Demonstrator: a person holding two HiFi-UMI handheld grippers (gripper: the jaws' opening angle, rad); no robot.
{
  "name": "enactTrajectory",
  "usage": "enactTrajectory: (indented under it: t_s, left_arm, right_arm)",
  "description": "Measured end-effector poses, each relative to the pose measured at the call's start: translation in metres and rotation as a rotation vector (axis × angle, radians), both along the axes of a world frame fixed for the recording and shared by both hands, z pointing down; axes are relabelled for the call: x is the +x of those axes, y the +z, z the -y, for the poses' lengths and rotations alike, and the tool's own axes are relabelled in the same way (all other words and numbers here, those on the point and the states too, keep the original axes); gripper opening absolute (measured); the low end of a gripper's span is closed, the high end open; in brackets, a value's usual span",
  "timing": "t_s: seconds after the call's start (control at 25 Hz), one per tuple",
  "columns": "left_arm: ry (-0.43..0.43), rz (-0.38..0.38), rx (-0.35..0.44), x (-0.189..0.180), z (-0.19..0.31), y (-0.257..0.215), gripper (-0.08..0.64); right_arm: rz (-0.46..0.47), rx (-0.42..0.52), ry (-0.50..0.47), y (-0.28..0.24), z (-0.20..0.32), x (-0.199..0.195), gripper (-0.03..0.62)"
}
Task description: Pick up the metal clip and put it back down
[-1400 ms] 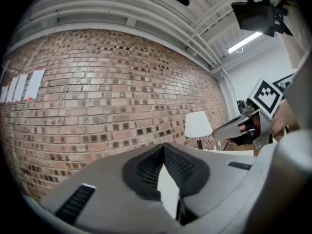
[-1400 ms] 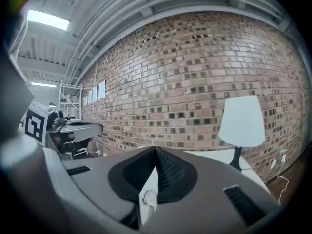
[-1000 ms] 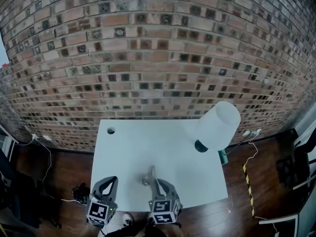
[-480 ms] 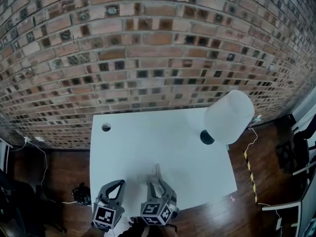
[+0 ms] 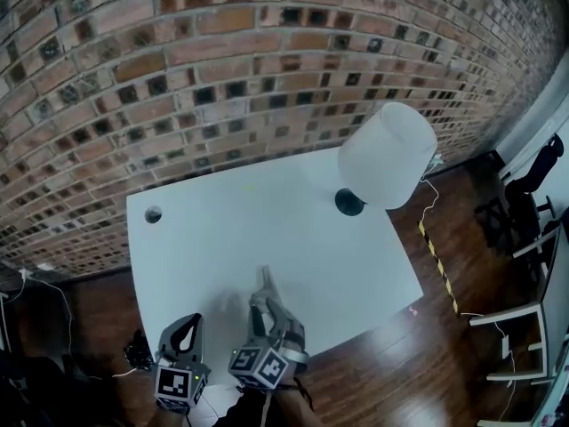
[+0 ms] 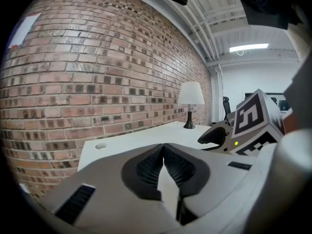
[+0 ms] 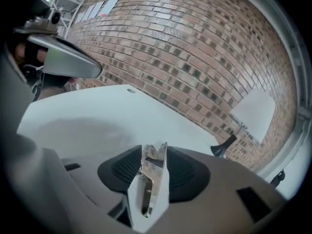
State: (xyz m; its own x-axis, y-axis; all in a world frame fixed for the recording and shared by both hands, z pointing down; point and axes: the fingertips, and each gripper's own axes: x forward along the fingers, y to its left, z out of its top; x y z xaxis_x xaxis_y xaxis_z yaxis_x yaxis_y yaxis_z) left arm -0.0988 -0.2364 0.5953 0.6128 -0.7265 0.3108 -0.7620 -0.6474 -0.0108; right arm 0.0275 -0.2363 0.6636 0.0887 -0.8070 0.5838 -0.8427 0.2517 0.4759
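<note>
lamp (image 5: 387, 154) stem mostly hidden, chair (image 5: 532, 181) cropped

You had bare table (image 5: 267, 229) from ten to twelve o'clock; the lamp (image 5: 384, 156) blocked one o'clock.

Your head view is evenly lit but rather dim: the white table (image 5: 267, 229) is the brightest patch, and the floor (image 5: 89, 310) to its left is nearly black. The brick wall (image 5: 222, 69) bows strongly toward the edges. In the left gripper view a ceiling strip light (image 6: 248, 47) blows out. Both gripper views go dark at the corners and soft up close. The metal clip (image 7: 153, 169) glints.
</note>
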Motion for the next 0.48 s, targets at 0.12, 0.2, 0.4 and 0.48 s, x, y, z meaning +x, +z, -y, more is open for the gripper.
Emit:
enactTrajectory:
  t_s: [0.12, 0.2, 0.4, 0.48]
  left_arm:
    - [-0.004, 0.008, 0.021, -0.012, -0.001, 0.006, -0.008]
    - [-0.015, 0.0, 0.001, -0.015, -0.004, 0.007, -0.007]
    - [-0.017, 0.003, 0.039, -0.024, -0.007, 0.012, -0.006]
    - [-0.015, 0.01, 0.055, -0.027, -0.005, 0.016, -0.007]
  right_arm:
    - [-0.099, -0.002, -0.026, 0.001, -0.002, -0.003, 0.169]
    - [-0.123, -0.019, -0.037, 0.006, -0.006, -0.008, 0.169]
    - [-0.172, -0.042, -0.041, 0.016, -0.008, -0.016, 0.169]
    - [-0.192, -0.046, -0.034, 0.018, -0.005, -0.015, 0.169]
